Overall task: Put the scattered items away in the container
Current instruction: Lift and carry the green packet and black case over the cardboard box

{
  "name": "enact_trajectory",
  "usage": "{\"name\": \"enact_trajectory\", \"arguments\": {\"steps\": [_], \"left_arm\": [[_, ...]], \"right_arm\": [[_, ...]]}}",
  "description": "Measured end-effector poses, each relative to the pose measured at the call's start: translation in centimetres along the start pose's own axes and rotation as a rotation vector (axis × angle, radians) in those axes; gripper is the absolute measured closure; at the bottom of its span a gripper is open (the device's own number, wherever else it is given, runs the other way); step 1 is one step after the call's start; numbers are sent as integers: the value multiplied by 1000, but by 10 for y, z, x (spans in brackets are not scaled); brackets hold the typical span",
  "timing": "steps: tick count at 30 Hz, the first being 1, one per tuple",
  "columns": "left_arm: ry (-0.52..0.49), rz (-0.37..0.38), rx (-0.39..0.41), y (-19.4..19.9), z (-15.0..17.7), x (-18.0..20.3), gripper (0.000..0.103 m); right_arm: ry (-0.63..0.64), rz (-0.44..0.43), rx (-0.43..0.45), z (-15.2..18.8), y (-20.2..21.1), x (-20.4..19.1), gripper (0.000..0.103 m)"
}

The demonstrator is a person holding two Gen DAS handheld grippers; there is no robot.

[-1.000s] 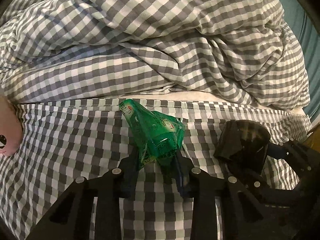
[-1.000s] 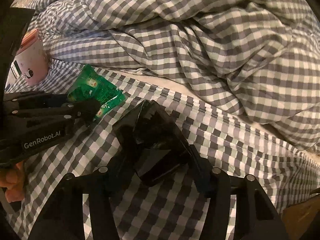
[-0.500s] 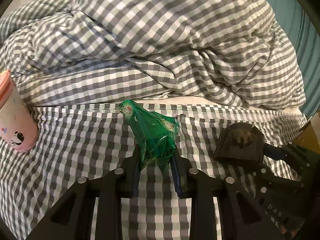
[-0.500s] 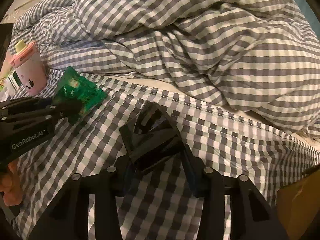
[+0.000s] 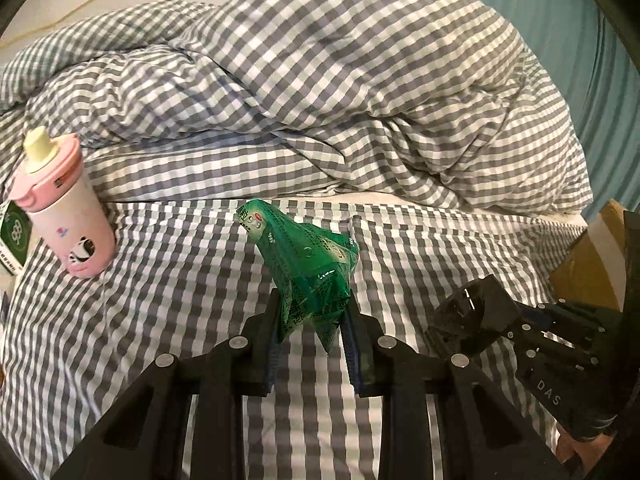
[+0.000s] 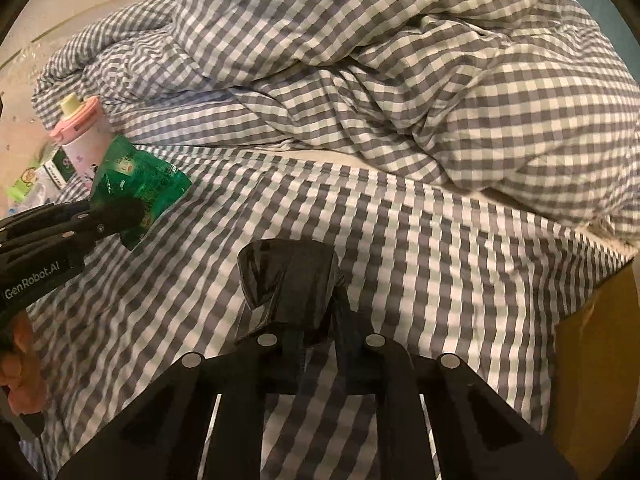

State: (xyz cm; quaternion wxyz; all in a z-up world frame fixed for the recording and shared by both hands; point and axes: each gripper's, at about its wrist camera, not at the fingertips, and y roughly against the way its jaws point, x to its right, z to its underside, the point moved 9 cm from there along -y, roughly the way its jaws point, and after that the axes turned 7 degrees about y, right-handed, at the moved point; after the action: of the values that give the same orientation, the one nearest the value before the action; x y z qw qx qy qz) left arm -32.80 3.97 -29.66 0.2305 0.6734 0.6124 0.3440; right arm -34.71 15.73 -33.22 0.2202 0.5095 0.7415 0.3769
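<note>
A crumpled green foil packet (image 5: 304, 256) is pinched between the pads of my left gripper (image 5: 312, 308), lifted over the checked sheet. From the right wrist view that same green packet (image 6: 136, 180) and left gripper (image 6: 128, 212) sit at the left edge. My right gripper (image 6: 316, 320) has its jaws closing on a glossy black packet (image 6: 288, 280), squeezed narrow between the pads. The left wrist view shows that black packet (image 5: 468, 312) at lower right, held by the right gripper (image 5: 492, 332).
A pink lidded cup with a panda (image 5: 68, 216) stands on the sheet at left, beside a green-and-white box (image 5: 12, 240). A bunched checked duvet (image 5: 320, 100) fills the back. A brown cardboard box (image 6: 592, 360) sits off the bed's right edge.
Both grippers have risen and drawn back from the sheet with their packets. The right jaws have narrowed, crushing the black packet. The pink cup has come into the left wrist view.
</note>
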Motion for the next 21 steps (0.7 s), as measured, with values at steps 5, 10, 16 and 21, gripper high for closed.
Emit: {"name": "enact_trajectory", "arguments": {"steps": [5,10,16,21], "left_arm": [[-1,-5,18,21,3,3,77],[-5,1,46,45,4,9,77],[-4,15,74,70,5,16,77],[-3,19,92,88,6,17,77]], "right_arm": [[-20,-11,15,10,18,-3,96],[-27,-17,37,14,41,-6,97],[-34,-35,39,21,57,-10,99],[-40,-51,37,27,68,-16,100]]}}
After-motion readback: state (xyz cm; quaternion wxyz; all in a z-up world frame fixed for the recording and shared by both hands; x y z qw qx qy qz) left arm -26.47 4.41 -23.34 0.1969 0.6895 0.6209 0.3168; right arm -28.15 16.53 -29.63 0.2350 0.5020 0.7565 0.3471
